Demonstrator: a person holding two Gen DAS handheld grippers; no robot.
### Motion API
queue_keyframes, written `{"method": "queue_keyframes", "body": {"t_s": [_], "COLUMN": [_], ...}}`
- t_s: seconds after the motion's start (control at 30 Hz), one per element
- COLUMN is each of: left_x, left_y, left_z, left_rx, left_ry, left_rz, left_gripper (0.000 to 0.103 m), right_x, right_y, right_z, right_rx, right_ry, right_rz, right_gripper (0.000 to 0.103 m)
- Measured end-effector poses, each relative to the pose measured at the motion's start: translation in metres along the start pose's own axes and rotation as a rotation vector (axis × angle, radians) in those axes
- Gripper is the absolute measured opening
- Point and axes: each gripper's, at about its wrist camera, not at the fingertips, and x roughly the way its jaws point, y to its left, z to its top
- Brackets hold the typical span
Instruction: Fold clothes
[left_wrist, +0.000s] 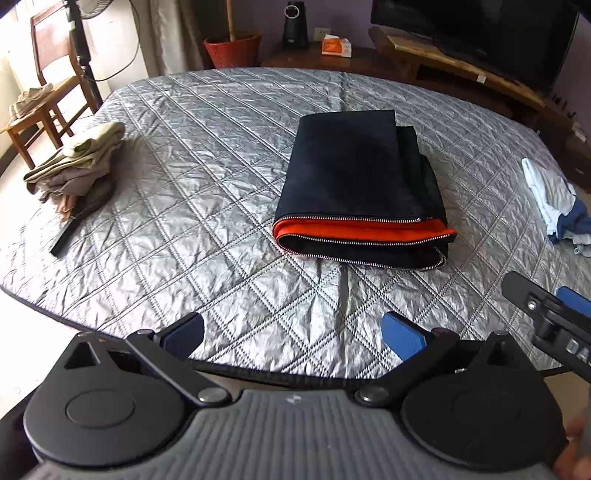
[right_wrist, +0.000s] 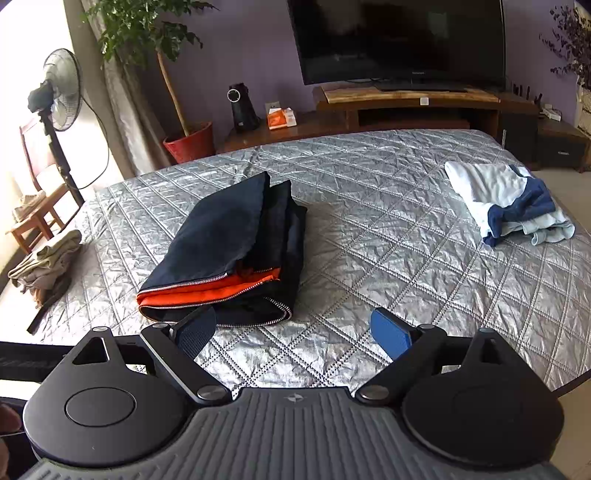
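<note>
1. A folded dark navy jacket with an orange lining and silver zipper (left_wrist: 360, 192) lies near the middle of the quilted silver bedspread (left_wrist: 207, 155), its zipper edge facing the cameras.
2. The left gripper (left_wrist: 293, 334) hangs over the near edge of the bedspread, blue-padded fingers spread wide, nothing between them; the jacket sits at its 12 o'clock, well apart.
3. The right gripper (right_wrist: 295, 332) is also spread wide and empty; the jacket (right_wrist: 225, 251) lies at its 11 o'clock, its near corner just beside the left finger pad.
4. A heap of beige and tan clothes (left_wrist: 75, 162) rests at 10 o'clock in the left view.
5. A crumpled pile of white, pale blue and navy clothes (right_wrist: 509, 199) lies at 2 o'clock in the right view.
</note>
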Motion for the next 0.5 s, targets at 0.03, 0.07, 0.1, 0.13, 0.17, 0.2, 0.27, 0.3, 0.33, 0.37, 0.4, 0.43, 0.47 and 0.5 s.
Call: {"method": "queue_keyframes", "body": {"t_s": [0.03, 0.07, 0.1, 0.13, 0.17, 0.2, 0.27, 0.3, 0.33, 0.37, 0.4, 0.43, 0.47, 0.5], "left_x": [0.003, 0.007, 0.01, 0.013, 0.015, 0.018, 0.023, 0.025, 0.027, 0.03, 0.032, 0.033, 0.034, 0.035], "left_y": [0.0, 0.0, 0.001, 0.001, 0.002, 0.002, 0.005, 0.007, 0.008, 0.01, 0.011, 0.011, 0.011, 0.011], "left_z": [0.001, 0.002, 0.002, 0.003, 0.002, 0.002, 0.001, 0.0, -0.001, -0.002, -0.004, -0.005, -0.005, -0.005], "left_rx": [0.002, 0.003, 0.005, 0.008, 0.01, 0.013, 0.008, 0.003, -0.002, -0.006, -0.006, -0.001, 0.006, 0.014], "left_ry": [0.002, 0.005, 0.008, 0.011, 0.014, 0.016, 0.021, 0.024, 0.026, 0.028, 0.027, 0.023, 0.018, 0.013], "left_rz": [-0.003, -0.006, -0.009, -0.011, -0.012, -0.012, -0.015, -0.016, -0.015, -0.015, -0.01, -0.001, 0.008, 0.016], "left_gripper": [0.102, 0.102, 0.102, 0.102, 0.102, 0.102, 0.102, 0.102, 0.102, 0.102, 0.102, 0.102, 0.102, 0.102], "right_x": [0.0, 0.0, 0.001, 0.001, 0.001, 0.001, 0.002, 0.002, 0.002, 0.003, 0.004, 0.005, 0.006, 0.006], "right_y": [0.001, 0.002, 0.002, 0.003, 0.003, 0.004, 0.005, 0.005, 0.005, 0.006, 0.006, 0.007, 0.007, 0.008], "right_z": [0.0, 0.0, 0.0, 0.0, 0.0, 0.0, 0.0, 0.0, 0.0, 0.0, 0.001, 0.001, 0.001, 0.001], "right_rx": [-0.003, -0.008, -0.013, -0.018, -0.022, -0.024, -0.028, -0.029, -0.03, -0.032, -0.033, -0.035, -0.036, -0.038], "right_ry": [-0.002, -0.001, 0.001, 0.003, 0.005, 0.006, 0.008, 0.01, 0.013, 0.018, 0.024, 0.029, 0.032, 0.034], "right_rz": [-0.003, -0.005, -0.006, -0.007, -0.008, -0.01, -0.012, -0.013, -0.014, -0.014, -0.014, -0.015, -0.016, -0.017], "right_gripper": [0.094, 0.094, 0.094, 0.094, 0.094, 0.094, 0.094, 0.094, 0.094, 0.094, 0.094, 0.094, 0.094, 0.094]}}
